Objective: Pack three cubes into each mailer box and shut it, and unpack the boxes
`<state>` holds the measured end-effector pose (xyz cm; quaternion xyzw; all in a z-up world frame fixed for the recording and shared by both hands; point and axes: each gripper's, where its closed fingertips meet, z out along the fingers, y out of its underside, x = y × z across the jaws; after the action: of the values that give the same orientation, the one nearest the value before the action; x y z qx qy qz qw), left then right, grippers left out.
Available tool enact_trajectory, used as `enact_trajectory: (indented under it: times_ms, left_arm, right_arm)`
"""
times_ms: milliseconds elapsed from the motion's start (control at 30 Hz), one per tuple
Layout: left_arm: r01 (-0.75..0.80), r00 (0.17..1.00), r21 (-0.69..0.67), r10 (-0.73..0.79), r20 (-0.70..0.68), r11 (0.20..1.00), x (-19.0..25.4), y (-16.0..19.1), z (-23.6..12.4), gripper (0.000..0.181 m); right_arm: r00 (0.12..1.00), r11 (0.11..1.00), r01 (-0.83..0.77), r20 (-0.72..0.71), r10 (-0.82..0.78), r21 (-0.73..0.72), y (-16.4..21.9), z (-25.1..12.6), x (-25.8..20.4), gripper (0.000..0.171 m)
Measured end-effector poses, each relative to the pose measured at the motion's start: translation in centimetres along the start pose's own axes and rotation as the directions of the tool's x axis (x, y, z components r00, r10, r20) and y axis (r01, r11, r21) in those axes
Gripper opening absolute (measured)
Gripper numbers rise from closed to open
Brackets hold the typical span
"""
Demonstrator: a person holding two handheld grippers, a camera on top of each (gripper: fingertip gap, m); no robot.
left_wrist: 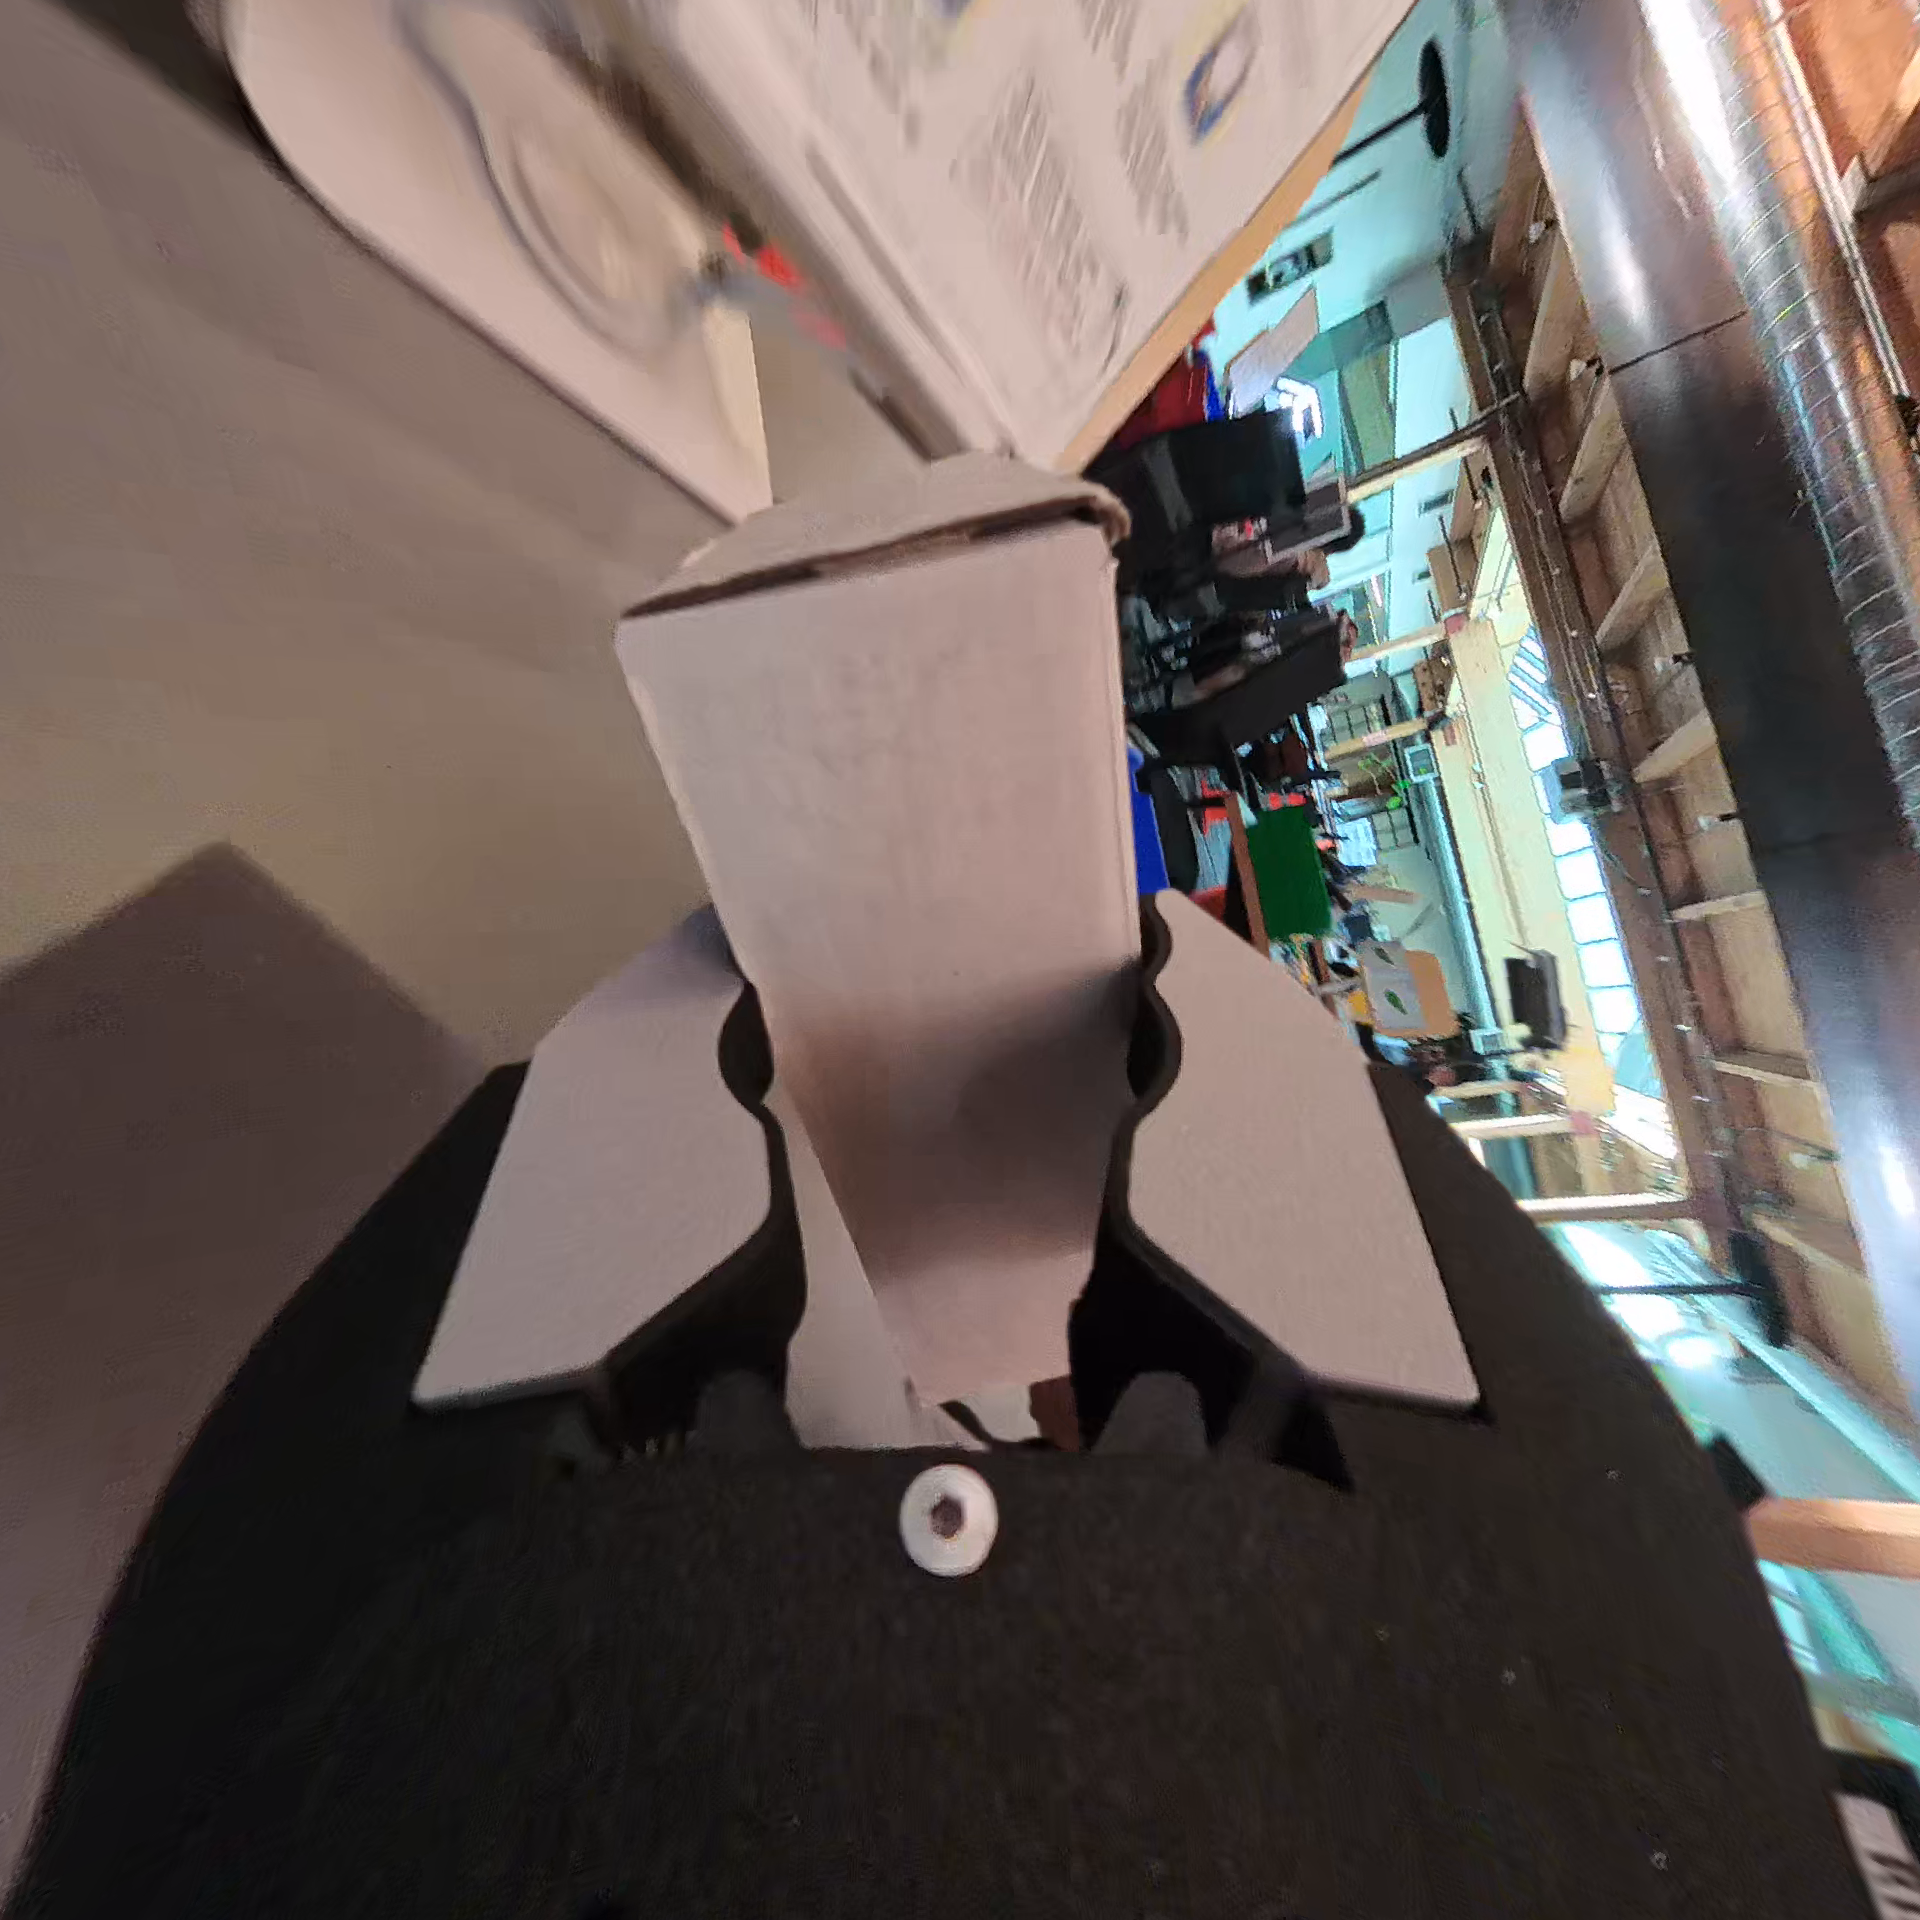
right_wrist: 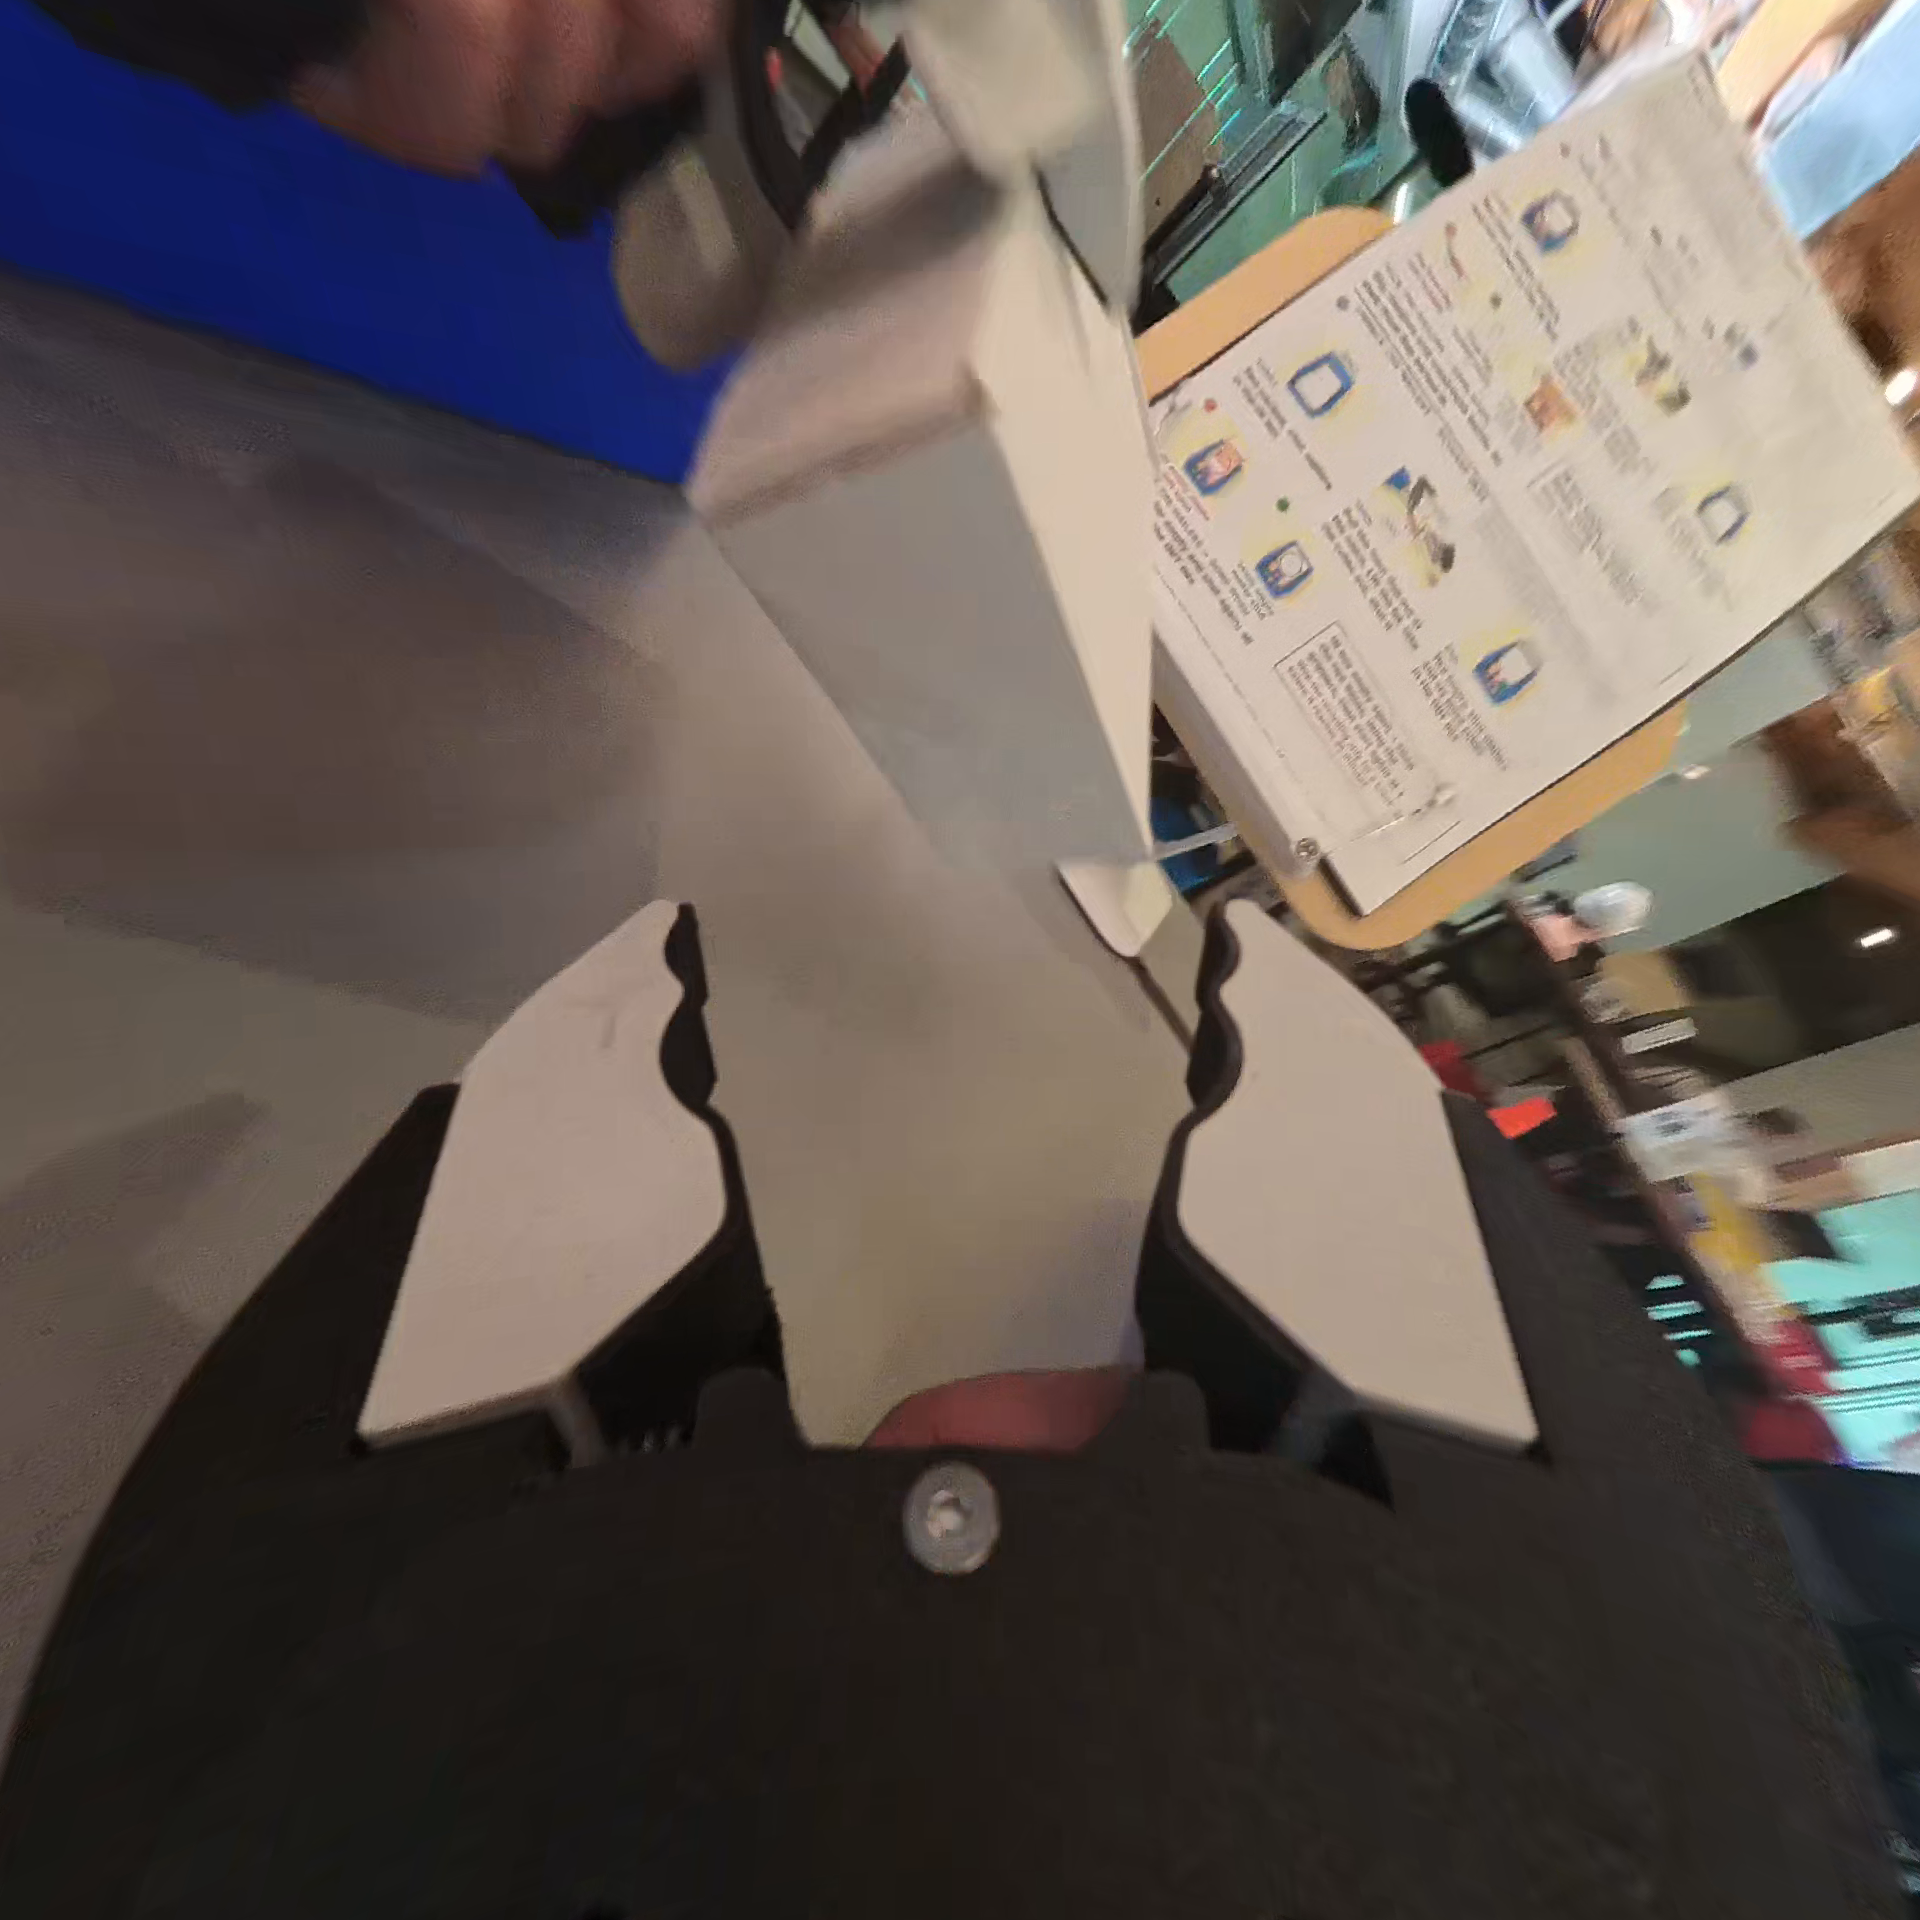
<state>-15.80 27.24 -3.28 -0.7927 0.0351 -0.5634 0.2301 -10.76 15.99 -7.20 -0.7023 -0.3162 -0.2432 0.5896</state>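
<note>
In the left wrist view my left gripper [left_wrist: 940, 935] is shut on a white mailer box [left_wrist: 894, 769] and holds it in the air above the grey table [left_wrist: 312, 623]. The far end of the box shows folded flaps with a thin gap. In the right wrist view the same box [right_wrist: 935, 582] hangs tilted ahead, held at its top by the left gripper [right_wrist: 707, 239]. My right gripper [right_wrist: 951, 935] is open and empty just below the box's lower end, not touching it. No cubes are in view.
A printed sheet on a wooden board [right_wrist: 1507, 499] stands behind the box; it also shows in the left wrist view [left_wrist: 1039, 156]. A hand and a blue sleeve [right_wrist: 260, 208] are at the top left. A blurred reddish shape [right_wrist: 997, 1408] lies low between my right fingers.
</note>
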Motion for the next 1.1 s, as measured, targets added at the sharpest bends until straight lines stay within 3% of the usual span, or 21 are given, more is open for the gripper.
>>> enact_trajectory:
  times_ms: [133,267,367,500,567,600,667,733,767,800,933,1100]
  left_arm:
    - [0.064,0.998,-0.117,-0.063,0.015,0.991,0.1,5.0,3.8,0.066]
    - [0.049,0.999,-0.160,-0.049,0.000,0.986,1.3,7.4,4.9,0.067]
    - [-0.016,0.999,-0.223,0.005,-0.050,0.975,2.0,8.2,4.2,0.068]
    - [-0.314,0.949,-0.269,0.311,-0.054,0.910,0.8,7.3,0.8,0.070]
    - [-0.520,0.846,-0.295,0.532,-0.044,0.802,0.2,6.4,-1.2,0.073]
    - [-0.632,0.761,-0.308,0.645,-0.072,0.711,0.6,6.3,-2.0,0.074]
    - [-0.833,0.492,-0.354,0.862,-0.123,0.425,1.3,6.6,-3.4,0.072]
    - [-0.898,0.197,-0.427,0.966,-0.167,0.110,1.4,7.2,-4.2,0.075]
    - [-0.893,0.103,-0.451,0.972,-0.212,-0.004,1.5,7.8,-4.3,0.074]
    - [-0.877,0.056,-0.473,0.962,-0.268,-0.081,1.5,8.4,-4.3,0.073]
    - [-0.850,-0.007,-0.474,0.904,-0.427,-0.230,1.5,9.7,-2.3,0.072]
    - [-0.790,0.014,-0.464,0.745,-0.667,-0.401,-0.6,11.8,-0.6,0.066]
  right_arm:
    - [0.975,0.978,0.186,-0.107,-0.196,-0.092,1.5,0.7,-0.1,0.086]
    - [0.921,0.949,0.277,-0.240,-0.307,-0.151,2.7,0.7,1.7,0.064]
    - [0.949,0.970,0.223,-0.203,-0.239,-0.100,3.3,0.4,1.9,0.063]
    - [0.994,0.994,-0.107,-0.005,0.106,-0.032,5.1,0.2,2.3,0.063]
    - [0.939,0.958,-0.286,0.206,0.275,0.027,4.7,-0.2,1.8,0.063]
    - [0.881,0.926,-0.378,0.315,0.353,0.019,4.4,-0.5,1.4,0.063]
    - [0.724,0.859,-0.511,0.519,0.455,-0.041,3.8,-1.2,0.2,0.063]
    - [0.570,0.802,-0.586,0.642,0.513,-0.120,3.4,-1.8,-1.0,0.063]
    - [0.526,0.783,-0.603,0.664,0.532,-0.151,3.5,-1.9,-1.5,0.063]
    - [0.497,0.774,-0.608,0.677,0.543,-0.174,3.7,-1.8,-2.0,0.063]
    - [0.475,0.786,-0.580,0.694,0.540,-0.214,4.5,-1.4,-4.1,0.063]
    - [0.479,0.805,-0.560,0.716,0.508,-0.196,4.2,-1.3,-5.0,0.063]
